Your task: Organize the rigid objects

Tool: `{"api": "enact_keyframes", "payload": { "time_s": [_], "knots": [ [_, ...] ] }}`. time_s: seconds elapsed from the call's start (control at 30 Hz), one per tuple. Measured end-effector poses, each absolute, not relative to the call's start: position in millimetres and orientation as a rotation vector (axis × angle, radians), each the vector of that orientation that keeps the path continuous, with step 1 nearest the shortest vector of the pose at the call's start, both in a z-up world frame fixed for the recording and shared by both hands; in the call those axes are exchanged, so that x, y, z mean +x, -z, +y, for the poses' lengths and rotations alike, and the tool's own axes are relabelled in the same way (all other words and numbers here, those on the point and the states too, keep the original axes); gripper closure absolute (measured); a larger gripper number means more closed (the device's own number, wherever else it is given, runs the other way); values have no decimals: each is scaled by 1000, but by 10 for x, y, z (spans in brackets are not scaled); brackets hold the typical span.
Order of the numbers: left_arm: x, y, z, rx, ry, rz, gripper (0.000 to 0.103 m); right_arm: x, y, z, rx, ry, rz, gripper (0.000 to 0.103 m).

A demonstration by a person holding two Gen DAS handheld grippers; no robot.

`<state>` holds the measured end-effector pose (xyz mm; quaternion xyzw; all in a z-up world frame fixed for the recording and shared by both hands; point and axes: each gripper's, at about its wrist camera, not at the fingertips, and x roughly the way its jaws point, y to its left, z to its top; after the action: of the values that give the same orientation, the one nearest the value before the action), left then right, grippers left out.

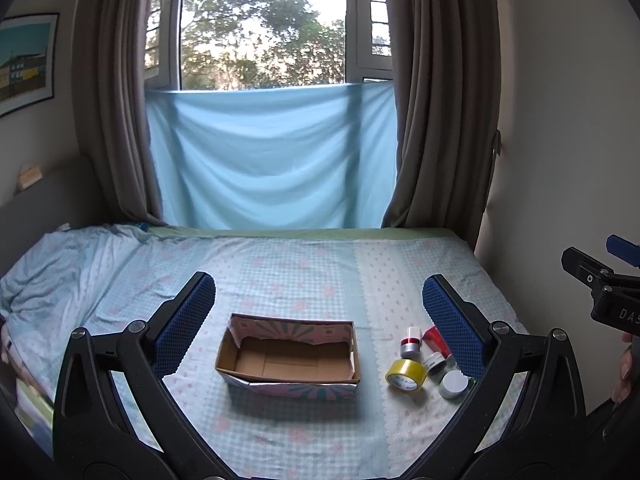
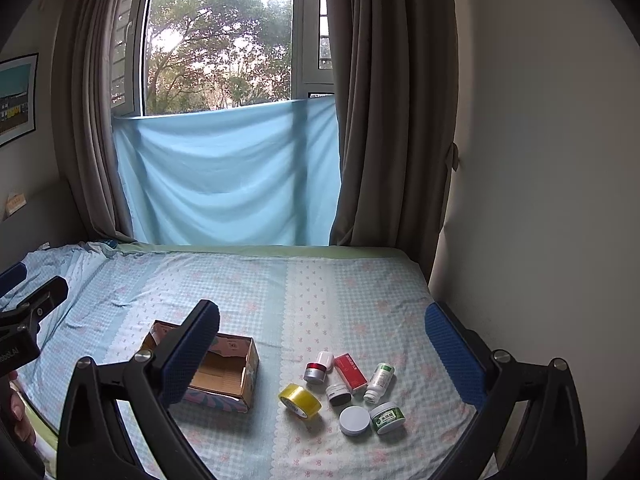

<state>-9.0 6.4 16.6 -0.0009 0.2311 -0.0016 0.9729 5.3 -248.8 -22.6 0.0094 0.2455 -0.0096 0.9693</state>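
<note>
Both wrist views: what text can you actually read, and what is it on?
"MADE IN CH…", cut off: yellow tape roll.
"DAS", cut off: right gripper body.
"…obo.AI", partly cut: left gripper body.
Red box: white lettering, too small.
Green-label jar: characters blurred.
White bottle: label unreadable.

The yellow tape roll reads "MADE IN CH…" on its inner core. The right hand-held gripper shows white letters "DAS", cut by the frame edge. The left hand-held gripper carries "…obolAI". Other labels are too small to read.
</note>
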Motion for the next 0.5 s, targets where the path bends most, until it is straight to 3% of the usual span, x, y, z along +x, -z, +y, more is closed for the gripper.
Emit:
{"api": "enact_keyframes", "payload": {
  "time_s": [0.5],
  "knots": [
    [-65,-160,65,-1,20,474,0,59,229,-2486,18,20,496,1]
  ]
}}
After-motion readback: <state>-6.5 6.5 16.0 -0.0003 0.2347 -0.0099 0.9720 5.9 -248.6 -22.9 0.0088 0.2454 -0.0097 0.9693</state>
